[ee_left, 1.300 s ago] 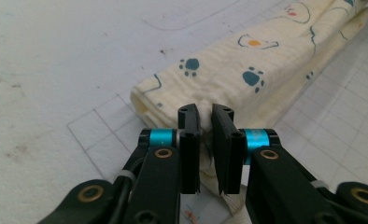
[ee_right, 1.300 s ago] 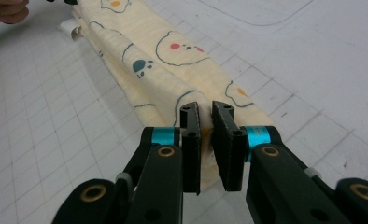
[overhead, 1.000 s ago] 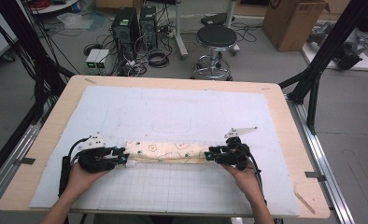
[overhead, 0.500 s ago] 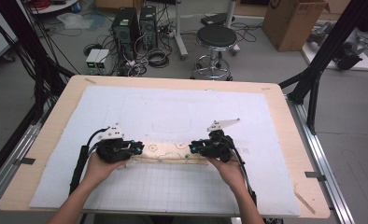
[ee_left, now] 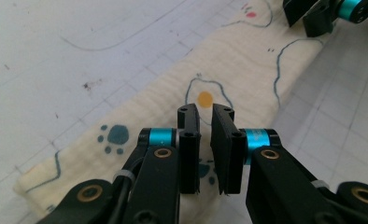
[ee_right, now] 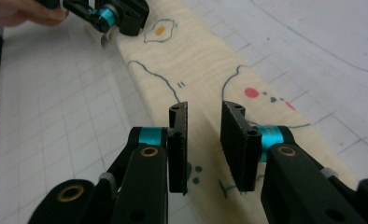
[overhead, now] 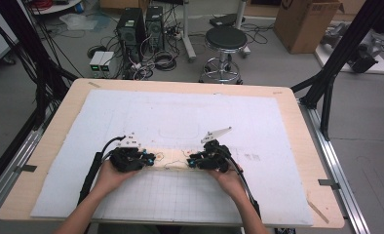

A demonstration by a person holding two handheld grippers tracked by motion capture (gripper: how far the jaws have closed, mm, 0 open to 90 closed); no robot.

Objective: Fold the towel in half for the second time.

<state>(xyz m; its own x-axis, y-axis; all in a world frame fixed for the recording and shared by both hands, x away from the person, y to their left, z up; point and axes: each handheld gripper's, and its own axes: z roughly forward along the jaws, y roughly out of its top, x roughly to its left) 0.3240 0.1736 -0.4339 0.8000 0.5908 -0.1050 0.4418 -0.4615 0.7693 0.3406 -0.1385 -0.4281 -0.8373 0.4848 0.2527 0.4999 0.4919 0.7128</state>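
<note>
Both grippers sit low over the folded cream cloth (overhead: pixel 173 160), which lies as a narrow strip across the near middle of the white mat (overhead: pixel 180 117). In the high view the left gripper (overhead: pixel 148 160) points toward three o'clock at the strip's left end and the right gripper (overhead: pixel 192 161) toward nine o'clock at its right end.

Since a second ago the two hands have slid inward along the strip, so far less cloth shows between them. Both sets of jaws have just been closing. In the left gripper view its jaws stand narrow, a slim gap over the printed egg (ee_left: pixel 204 98), with cloth beneath them but no fold plainly pinched. In the right gripper view the right gripper (ee_right: pixel 204 149) keeps a somewhat wider gap above the cloth (ee_right: pixel 205 70), near the red dot (ee_right: pixel 251 92) at two o'clock.

Judging by this, the hands are setting up a pinch nearer the middle, probably to fold the strip shorter; neither grip looks secured yet.
</note>
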